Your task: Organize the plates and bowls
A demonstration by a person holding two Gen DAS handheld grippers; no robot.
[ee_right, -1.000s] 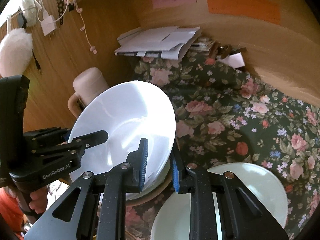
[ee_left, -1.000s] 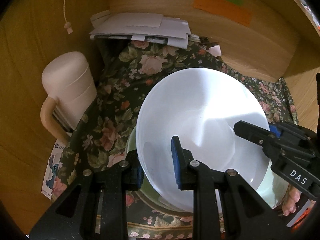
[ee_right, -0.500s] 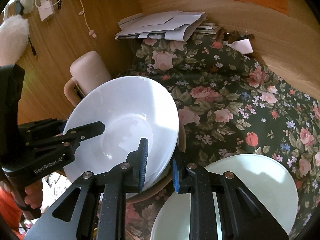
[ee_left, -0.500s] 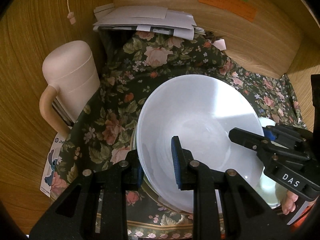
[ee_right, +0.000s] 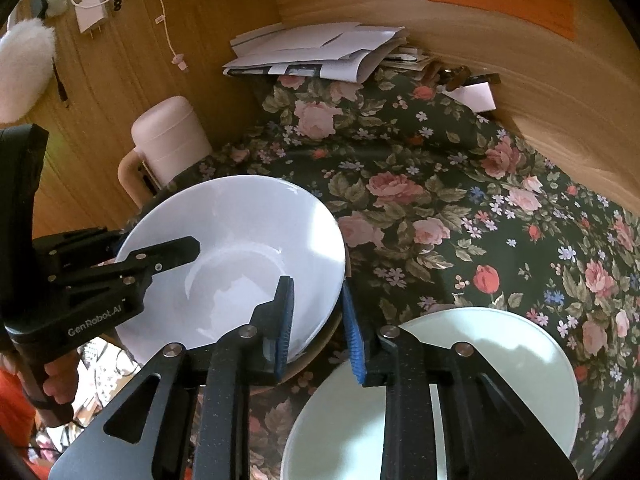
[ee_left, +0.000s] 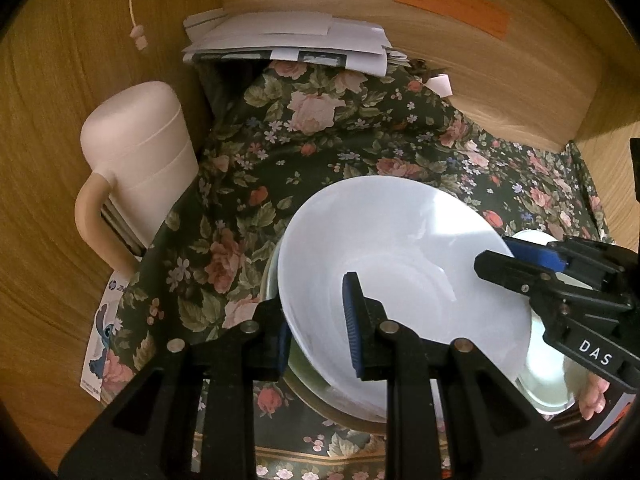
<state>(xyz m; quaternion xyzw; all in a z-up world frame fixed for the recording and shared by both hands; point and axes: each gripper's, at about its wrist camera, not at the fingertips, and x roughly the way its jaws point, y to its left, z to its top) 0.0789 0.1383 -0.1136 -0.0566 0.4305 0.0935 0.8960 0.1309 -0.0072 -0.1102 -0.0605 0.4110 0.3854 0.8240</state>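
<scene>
Bowl (ee_left: pixel 400 264); grippers w/ "DAS", "GenRobot.AI"

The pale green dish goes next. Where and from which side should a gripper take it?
Pinch the pale green dish by its right rim, coming from the right: it lies flat on the floral cloth, and the white bowl crowds its left.
</scene>
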